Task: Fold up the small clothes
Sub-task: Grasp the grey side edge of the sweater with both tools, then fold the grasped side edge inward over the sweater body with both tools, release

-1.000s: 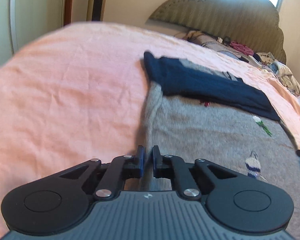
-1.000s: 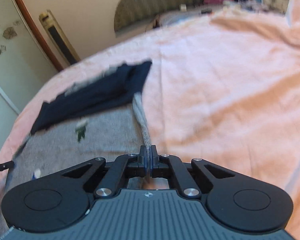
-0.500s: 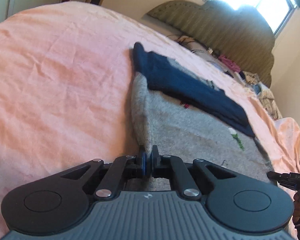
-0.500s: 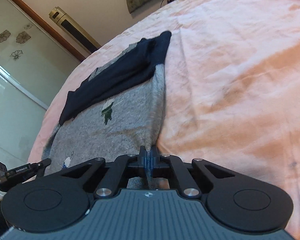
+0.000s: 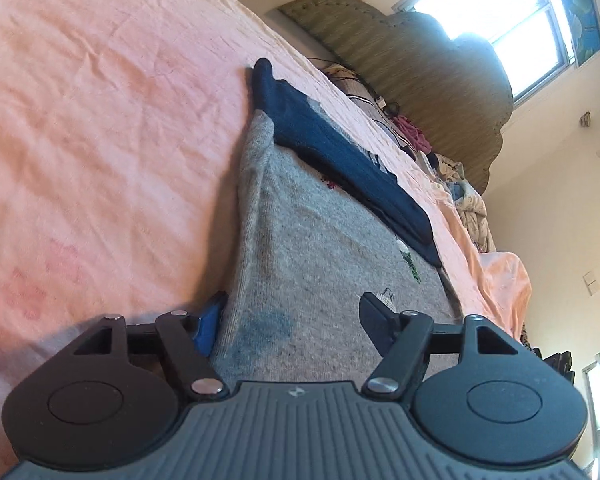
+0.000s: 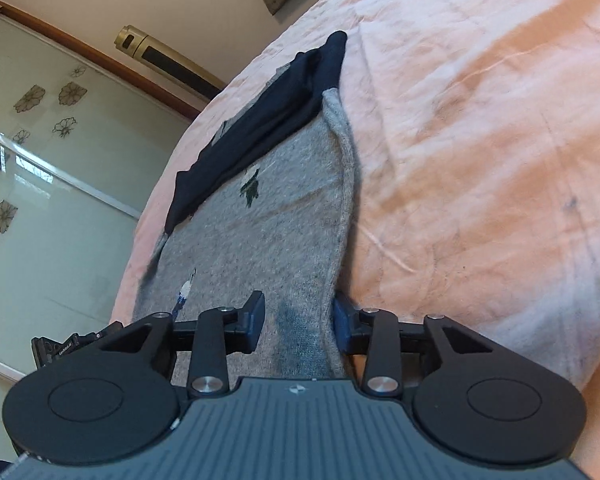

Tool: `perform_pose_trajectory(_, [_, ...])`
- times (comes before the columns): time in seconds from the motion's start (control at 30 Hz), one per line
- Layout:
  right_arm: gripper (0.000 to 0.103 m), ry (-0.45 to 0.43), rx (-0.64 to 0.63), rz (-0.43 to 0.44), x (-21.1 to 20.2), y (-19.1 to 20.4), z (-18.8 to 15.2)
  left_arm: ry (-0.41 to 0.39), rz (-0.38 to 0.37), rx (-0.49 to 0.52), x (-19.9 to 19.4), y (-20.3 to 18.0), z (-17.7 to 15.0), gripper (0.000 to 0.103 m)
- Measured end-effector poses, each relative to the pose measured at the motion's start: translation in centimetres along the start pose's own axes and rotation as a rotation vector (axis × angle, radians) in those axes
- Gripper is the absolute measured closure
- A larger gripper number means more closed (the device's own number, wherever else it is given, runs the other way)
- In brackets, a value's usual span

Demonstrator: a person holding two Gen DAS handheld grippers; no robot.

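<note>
A grey knit garment point(image 5: 320, 248) with small embroidered motifs lies flat on the pink bedsheet point(image 5: 100, 140). A navy part point(image 5: 340, 152) is folded across its far end. My left gripper point(image 5: 294, 312) sits low at the garment's near left corner. Its jaws are opening, with grey cloth lying loose between them and no pad pressing on it. In the right wrist view the same garment point(image 6: 268, 232) reaches my right gripper point(image 6: 298, 306). That gripper stands open over the near right edge, with cloth between its fingers but not pinched. The left gripper point(image 6: 72, 346) shows at the left.
A padded headboard point(image 5: 420, 64) and a pile of loose clothes point(image 5: 464, 196) are at the bed's far end under a bright window point(image 5: 500, 12). Frosted sliding doors point(image 6: 40, 200) and a gold and black tower unit point(image 6: 168, 60) stand beyond the bed's left side.
Both grippers were shut on the grey garment's near edge. Now both have let it go, their jaws stand apart and the cloth lies on the bed. Both views have rolled and dropped lower.
</note>
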State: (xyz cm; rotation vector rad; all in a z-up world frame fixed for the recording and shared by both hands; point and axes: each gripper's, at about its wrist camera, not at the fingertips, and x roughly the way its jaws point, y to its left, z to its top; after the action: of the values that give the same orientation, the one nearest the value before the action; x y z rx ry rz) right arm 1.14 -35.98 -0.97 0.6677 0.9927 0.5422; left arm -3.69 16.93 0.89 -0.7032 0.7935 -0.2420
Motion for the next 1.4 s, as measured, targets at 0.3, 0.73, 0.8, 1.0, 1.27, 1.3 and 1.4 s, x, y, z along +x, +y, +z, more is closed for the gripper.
perform_pose_trajectory(0.3, [0.096, -0.07, 0.03, -0.049, -2.9, -2.5, -0.2, 0.057, 0.068, -0.001, -0.3, 1.0, -0.1, 0.095])
perform_pose_trajectory(0.73, [0.092, 0.012, -0.071, -0.035, -3.2, 0.6, -3.0, 0.071, 0.027, -0.011, -1.8, 0.5, -1.7, 0.097])
perform_pose_trajectory(0.8, [0.094, -0.023, -0.055, -0.058, -4.3, -0.5, -3.0, 0.063, 0.031, 0.004, -2.5, 0.8, -1.7, 0.097])
perform_pose_trajectory(1.0, [0.079, -0.008, 0.089, 0.039, -5.6, -2.3, -4.9, 0.138, -0.04, -0.101, -4.0, 3.1, -3.3, 0.085])
perform_pose_trajectory(1.27, [0.043, 0.153, 0.088, 0.194, -5.4, -0.1, -8.8, 0.134, -0.171, -0.126, -5.4, 1.8, -6.8, 0.038])
perform_pose_trajectory(1.3, [0.05, 0.164, 0.09, 0.186, -5.2, -0.1, -8.9, 0.135, -0.166, -0.123, -5.2, 1.5, -6.7, 0.04])
perform_pose_trajectory(1.4, [0.091, 0.211, 0.048, 0.138, -4.3, 0.2, -9.4, 0.192, -0.137, -0.091, -4.5, 1.0, -6.6, 0.098])
